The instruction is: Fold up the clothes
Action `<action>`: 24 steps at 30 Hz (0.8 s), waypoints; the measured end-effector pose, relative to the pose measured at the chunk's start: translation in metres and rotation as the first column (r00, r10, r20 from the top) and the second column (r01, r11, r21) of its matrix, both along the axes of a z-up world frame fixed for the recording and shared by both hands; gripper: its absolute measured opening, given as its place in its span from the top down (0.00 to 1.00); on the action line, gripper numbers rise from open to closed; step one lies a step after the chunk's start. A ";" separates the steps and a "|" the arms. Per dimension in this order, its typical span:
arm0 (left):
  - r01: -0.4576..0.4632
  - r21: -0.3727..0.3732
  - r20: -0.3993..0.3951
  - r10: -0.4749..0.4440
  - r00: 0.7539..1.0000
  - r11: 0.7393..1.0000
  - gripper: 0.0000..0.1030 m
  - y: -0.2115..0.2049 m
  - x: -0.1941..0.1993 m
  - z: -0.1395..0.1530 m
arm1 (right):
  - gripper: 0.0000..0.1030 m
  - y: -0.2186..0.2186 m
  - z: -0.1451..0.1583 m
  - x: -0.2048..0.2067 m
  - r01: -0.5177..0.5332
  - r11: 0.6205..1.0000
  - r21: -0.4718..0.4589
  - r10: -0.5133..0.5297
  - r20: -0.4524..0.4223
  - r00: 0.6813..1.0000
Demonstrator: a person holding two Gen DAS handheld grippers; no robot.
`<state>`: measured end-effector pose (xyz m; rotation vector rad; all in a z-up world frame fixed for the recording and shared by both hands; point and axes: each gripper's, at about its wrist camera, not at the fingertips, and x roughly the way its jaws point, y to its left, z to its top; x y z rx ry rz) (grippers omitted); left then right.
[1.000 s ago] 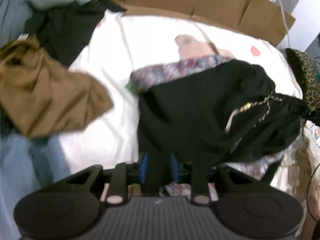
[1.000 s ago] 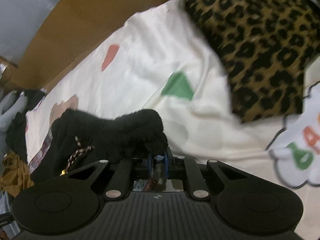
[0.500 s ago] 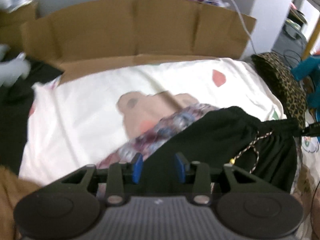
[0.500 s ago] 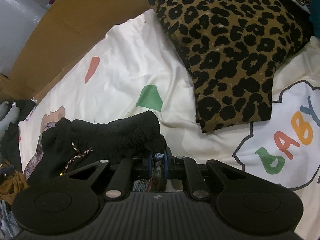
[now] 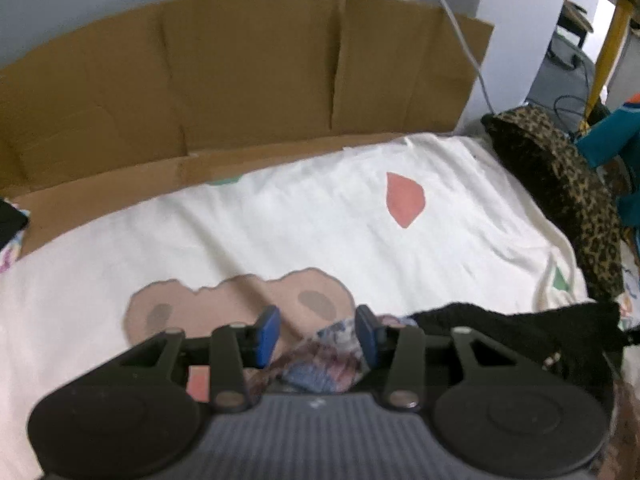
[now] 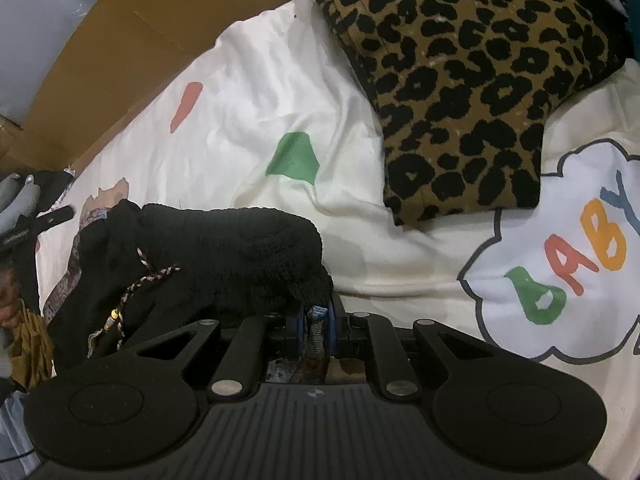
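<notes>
Biggest thing here is the cream sheet [image 5: 280, 232] with the cartoon prints, spread over the whole work surface, and a wall of brown cardboard [image 5: 248, 72] standing along its far edge. Over on my right there's a leopard-print cushion [image 6: 472, 80] lying on the sheet, right next to a "BABY" cloud print [image 6: 568, 256]. The black garment [image 6: 208, 256] I'm folding is bunched up on the sheet, well in front of the cushion, with a floral patterned lining [image 5: 324, 364] poking out under it. My right gripper [image 6: 316, 322] is clamped tight on its edge, fabric pinched between the blue pads. My left gripper [image 5: 318, 336] is spread wide, holding nothing, just hanging over the floral bit. A braided drawstring [image 6: 140, 284] trails off the waistband.
</notes>
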<state>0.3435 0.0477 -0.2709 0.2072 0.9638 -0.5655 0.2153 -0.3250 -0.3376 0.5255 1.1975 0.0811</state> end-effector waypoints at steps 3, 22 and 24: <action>0.013 0.005 -0.032 -0.013 0.999 1.000 0.58 -0.011 0.006 -0.014 | 0.90 0.000 -0.001 -0.002 0.002 1.000 0.004 -0.002 -0.007 1.000; 0.194 0.143 -0.056 -0.188 0.981 0.971 0.57 -0.029 -0.043 -0.042 | 0.90 -0.001 -0.014 -0.012 -0.016 1.000 -0.001 0.016 -0.057 0.998; 0.215 0.159 -0.026 -0.214 0.977 0.963 0.56 -0.031 -0.043 -0.038 | 0.89 0.000 -0.014 -0.010 -0.017 1.000 -0.002 0.017 -0.058 0.998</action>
